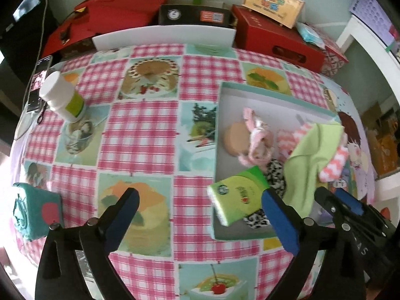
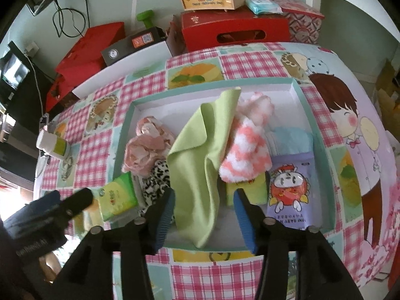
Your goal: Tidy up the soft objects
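On the table (image 1: 140, 130), going left to right: one white bottle (image 1: 62, 97), the left tool (image 1: 200, 221) spread wide and holding nothing, then one shallow tray (image 2: 130, 125). It holds one green tissue pack (image 2: 117, 197), one pink scrunchie (image 2: 142, 150), one green cloth (image 2: 200, 155) and one pink-white sock (image 2: 247, 155). The right tool (image 2: 203, 216) gapes apart around the cloth's lower end.

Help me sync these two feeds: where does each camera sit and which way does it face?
Left wrist: sits on the left tongs, looking down over the tablecloth; own open fingers show, tray to the right.
Right wrist: sits on the right tongs, looking straight into the tray at the green cloth; own open fingers show.
Shared: tray, green cloth, each other's tongs.
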Tool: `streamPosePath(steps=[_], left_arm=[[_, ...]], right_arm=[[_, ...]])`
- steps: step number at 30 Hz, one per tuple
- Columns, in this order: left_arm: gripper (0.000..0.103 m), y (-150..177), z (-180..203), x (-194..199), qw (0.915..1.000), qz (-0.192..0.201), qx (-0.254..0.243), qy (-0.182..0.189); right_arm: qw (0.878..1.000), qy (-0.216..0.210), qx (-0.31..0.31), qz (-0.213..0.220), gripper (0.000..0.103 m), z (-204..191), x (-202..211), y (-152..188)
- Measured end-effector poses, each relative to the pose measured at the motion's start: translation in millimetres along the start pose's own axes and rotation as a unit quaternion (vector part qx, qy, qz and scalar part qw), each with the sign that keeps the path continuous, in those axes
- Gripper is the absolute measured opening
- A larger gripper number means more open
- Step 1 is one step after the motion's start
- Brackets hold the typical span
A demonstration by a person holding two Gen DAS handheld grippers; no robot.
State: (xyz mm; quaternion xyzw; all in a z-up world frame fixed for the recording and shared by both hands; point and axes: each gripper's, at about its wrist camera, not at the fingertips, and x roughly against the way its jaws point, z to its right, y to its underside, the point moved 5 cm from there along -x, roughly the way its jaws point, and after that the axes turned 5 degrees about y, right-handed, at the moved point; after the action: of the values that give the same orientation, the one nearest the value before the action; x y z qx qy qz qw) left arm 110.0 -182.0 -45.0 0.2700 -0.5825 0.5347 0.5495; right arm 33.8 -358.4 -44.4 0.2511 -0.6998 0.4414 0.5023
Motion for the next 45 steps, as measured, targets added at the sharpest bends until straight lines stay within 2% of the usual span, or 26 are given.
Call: streamPosePath(steps=[4, 6, 10, 12, 13, 22, 38, 45], left_arm=[[0.098, 1.4, -9.7, -1.4, 0.9999, 0.003, 0.008, -0.013], [0.098, 1.5, -13.8, -2.0, 0.9998, 0.003, 0.012, -0.018], [0.098, 1.8, -20.4, -5.2, 0.9995, 0.000, 0.018, -0.025], [0.098, 2.4, -24.0, -7.3, 0.9994, -0.002, 0.021, -0.028], [0.098, 3.2, -24.9, -7.5, 0.9993, -0.003, 0.022, -0.029], [0.098, 8.8, -35.2, -11.7, 0.9989, -0.009, 0.027, -0.037], [0.098, 30.0, -54.8, 12.1, 0.9985, -0.001, 0.035, -0.042], [0.098, 41.3, -65.1, 35.8, 0.9969, 0.024, 0.014, -0.074]], right_arm=[[1.000, 0.012, 0.008, -0.005, 0.073, -0.1, -3.9, 5.0], [1.000, 0.021, 0.015, -0.005, 0.084, -0.9, -5.5, 6.6], [0.999, 0.027, 0.022, -0.005, 0.090, -2.2, -7.3, 8.7], [0.999, 0.034, 0.025, -0.006, 0.102, -1.8, -8.6, 9.6], [0.999, 0.038, 0.029, -0.006, 0.103, -1.9, -9.3, 10.1], [0.998, 0.054, 0.041, -0.011, 0.103, -2.6, -10.5, 13.1], [0.996, 0.059, 0.065, -0.017, 0.103, -20.6, 6.8, 30.3], [0.995, 0.064, 0.079, -0.016, 0.103, -27.3, 20.4, 40.2]])
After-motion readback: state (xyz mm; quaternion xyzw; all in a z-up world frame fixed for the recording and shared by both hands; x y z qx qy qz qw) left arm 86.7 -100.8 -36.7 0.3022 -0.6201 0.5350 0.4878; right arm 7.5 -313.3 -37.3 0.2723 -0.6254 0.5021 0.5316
